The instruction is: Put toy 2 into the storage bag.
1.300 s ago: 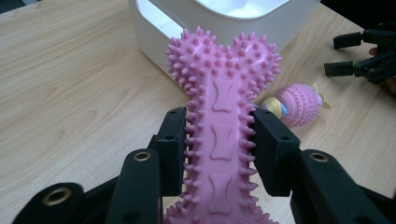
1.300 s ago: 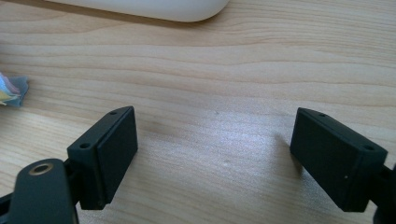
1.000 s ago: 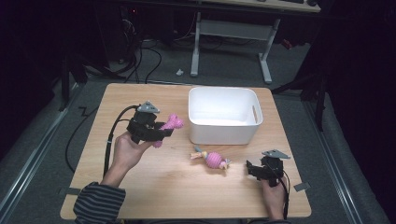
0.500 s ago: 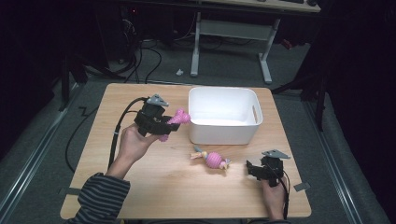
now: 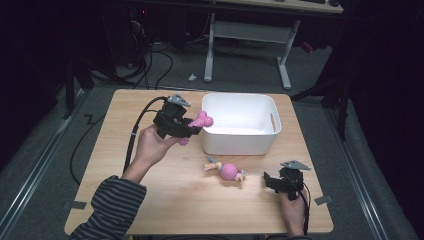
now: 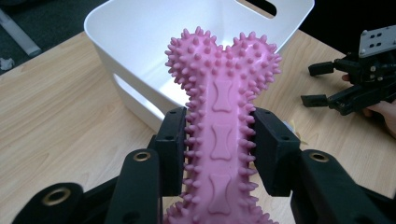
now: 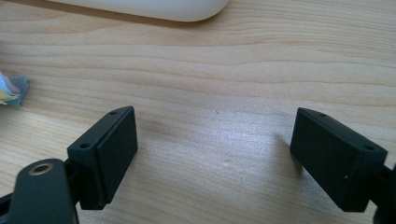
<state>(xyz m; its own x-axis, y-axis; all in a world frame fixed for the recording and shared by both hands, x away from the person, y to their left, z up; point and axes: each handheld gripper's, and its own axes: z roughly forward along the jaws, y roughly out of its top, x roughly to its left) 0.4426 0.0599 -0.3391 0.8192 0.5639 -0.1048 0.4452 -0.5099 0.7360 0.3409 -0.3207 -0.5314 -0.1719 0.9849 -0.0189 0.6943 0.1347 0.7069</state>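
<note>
The left gripper (image 6: pixel 219 154) is clenched on a spiky pink bone toy (image 6: pixel 223 116) bearing no readable writing. The right gripper (image 7: pixel 215 158) is released over the worktop (image 7: pixel 219 70).

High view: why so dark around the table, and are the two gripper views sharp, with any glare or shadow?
High view: light falls on the wooden table alone, floor and background nearly black. Left gripper view: the pink spiky bone is sharp, the white bin bright but not blown out. Right gripper view: a soft sheen on the wood between the right hand-held gripper pads, a faint shadow beside the right-side pad; the near edges are soft.
</note>
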